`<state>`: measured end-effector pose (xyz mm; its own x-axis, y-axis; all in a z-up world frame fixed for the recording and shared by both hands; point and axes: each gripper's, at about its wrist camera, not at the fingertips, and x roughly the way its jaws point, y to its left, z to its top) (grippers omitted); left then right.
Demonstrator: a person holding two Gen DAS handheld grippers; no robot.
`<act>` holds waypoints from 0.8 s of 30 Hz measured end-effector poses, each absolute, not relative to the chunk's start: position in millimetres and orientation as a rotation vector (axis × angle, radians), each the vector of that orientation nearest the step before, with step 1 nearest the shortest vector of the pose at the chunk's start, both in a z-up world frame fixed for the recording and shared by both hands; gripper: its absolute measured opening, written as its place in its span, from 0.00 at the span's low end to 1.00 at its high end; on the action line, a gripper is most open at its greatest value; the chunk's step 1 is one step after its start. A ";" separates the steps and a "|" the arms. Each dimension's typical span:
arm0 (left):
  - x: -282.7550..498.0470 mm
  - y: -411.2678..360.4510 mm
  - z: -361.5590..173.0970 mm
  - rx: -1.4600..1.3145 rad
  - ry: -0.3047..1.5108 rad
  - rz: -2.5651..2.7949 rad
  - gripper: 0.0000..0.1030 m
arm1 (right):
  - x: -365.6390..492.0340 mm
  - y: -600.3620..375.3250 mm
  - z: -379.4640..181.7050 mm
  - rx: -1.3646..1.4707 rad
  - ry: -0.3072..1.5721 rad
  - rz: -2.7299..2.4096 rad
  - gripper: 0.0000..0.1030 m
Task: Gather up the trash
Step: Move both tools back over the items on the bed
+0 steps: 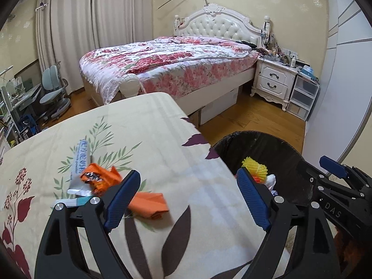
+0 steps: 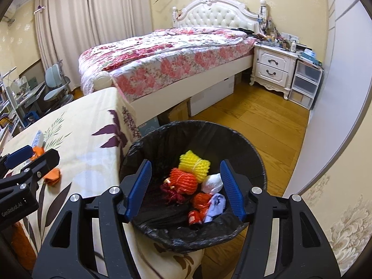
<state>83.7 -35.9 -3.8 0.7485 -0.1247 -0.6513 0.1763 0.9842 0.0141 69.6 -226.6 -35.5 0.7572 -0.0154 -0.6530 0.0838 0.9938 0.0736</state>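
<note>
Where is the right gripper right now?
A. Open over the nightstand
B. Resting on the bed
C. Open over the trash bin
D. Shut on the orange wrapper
C: in the right wrist view the right gripper has its jaws spread, holds nothing, and frames the black-lined trash bin below.

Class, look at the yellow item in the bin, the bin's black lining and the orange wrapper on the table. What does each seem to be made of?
Yellow item: probably soft foam netting, matte; its surface is an open, bumpy mesh.
Black lining: thin plastic film, slightly glossy, wrinkled and folded over the rim.
Orange wrapper: likely plastic or foil film; crumpled, with shiny creases and printing.
</note>
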 end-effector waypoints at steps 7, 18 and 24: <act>61.8 17.5 -12.3 0.046 0.749 -0.071 0.82 | 64.8 -187.8 -35.0 0.070 0.723 0.023 0.58; 59.3 102.3 -31.4 0.004 0.829 0.144 0.82 | 62.2 -130.8 -35.5 0.017 0.741 0.140 0.59; 69.7 129.2 -37.3 0.005 0.873 0.216 0.82 | 64.8 -118.7 -37.4 0.004 0.750 0.160 0.59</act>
